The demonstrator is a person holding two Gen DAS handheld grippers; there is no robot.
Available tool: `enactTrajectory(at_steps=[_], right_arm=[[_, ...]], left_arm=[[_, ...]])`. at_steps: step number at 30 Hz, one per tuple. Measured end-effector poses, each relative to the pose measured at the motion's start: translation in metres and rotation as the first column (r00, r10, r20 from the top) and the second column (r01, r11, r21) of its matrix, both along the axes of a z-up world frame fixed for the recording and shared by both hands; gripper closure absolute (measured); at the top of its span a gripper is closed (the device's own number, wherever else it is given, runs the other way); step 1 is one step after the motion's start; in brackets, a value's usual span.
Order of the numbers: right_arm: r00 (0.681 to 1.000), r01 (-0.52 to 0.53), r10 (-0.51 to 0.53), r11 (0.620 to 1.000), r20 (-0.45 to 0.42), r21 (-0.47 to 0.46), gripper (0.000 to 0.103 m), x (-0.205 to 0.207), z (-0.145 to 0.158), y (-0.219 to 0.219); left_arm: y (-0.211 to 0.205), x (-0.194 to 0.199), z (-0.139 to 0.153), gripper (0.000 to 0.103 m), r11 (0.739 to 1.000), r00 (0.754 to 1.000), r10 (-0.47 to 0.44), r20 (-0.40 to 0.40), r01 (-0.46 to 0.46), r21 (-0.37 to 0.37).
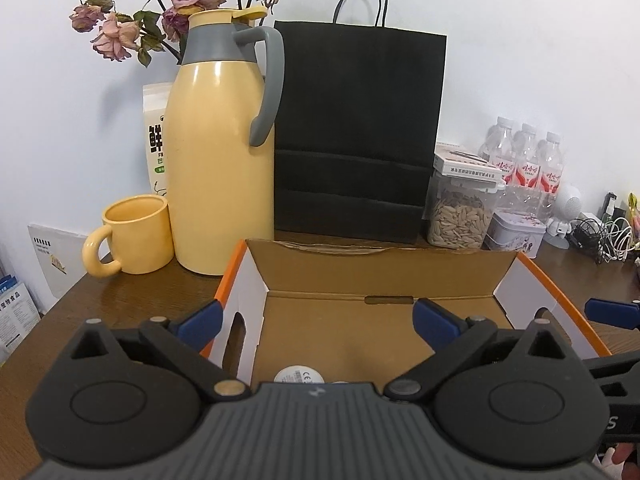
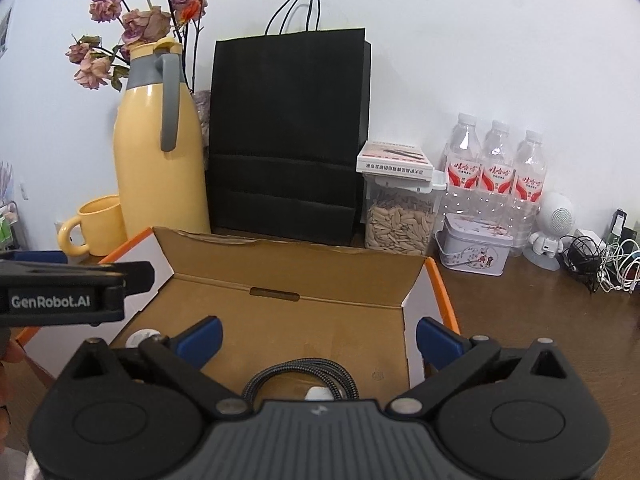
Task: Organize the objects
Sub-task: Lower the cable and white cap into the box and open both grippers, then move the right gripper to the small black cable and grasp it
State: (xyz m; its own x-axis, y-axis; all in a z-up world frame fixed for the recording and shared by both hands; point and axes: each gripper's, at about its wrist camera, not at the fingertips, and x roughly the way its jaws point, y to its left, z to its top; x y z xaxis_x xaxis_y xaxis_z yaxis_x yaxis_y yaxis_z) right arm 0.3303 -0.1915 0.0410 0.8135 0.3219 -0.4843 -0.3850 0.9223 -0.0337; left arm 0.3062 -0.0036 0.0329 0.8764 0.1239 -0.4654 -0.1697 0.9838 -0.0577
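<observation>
Both hand-held grippers hang spread and empty over the open cardboard box [image 2: 288, 320]: the left hand-held gripper [image 1: 316, 322] above a white round puck [image 1: 299, 375] at 6 o'clock, the right hand-held gripper [image 2: 318, 340] above a braided cable [image 2: 304, 376] coiled near the front wall. The cable looks light and floppy, probably best pinched across the coil's doubled strands.
</observation>
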Motion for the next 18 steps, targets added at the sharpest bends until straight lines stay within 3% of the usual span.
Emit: enactTrajectory(at_steps=[9, 18], right_arm=[[0.998, 0.014, -0.014, 1.0, 0.064, 0.008, 0.0, -0.023, 0.02, -0.013], [0.993, 0.006, -0.011, 0.999, 0.113, 0.039, 0.0, -0.075, 0.041, -0.036]], left_arm=[[0.002, -0.027, 0.014, 0.0, 1.0, 0.999, -0.019, 0.032, 0.019, -0.006], [0.009, -0.081, 0.032, 0.0, 0.999, 0.997, -0.052, 0.054, 0.052, -0.009]])
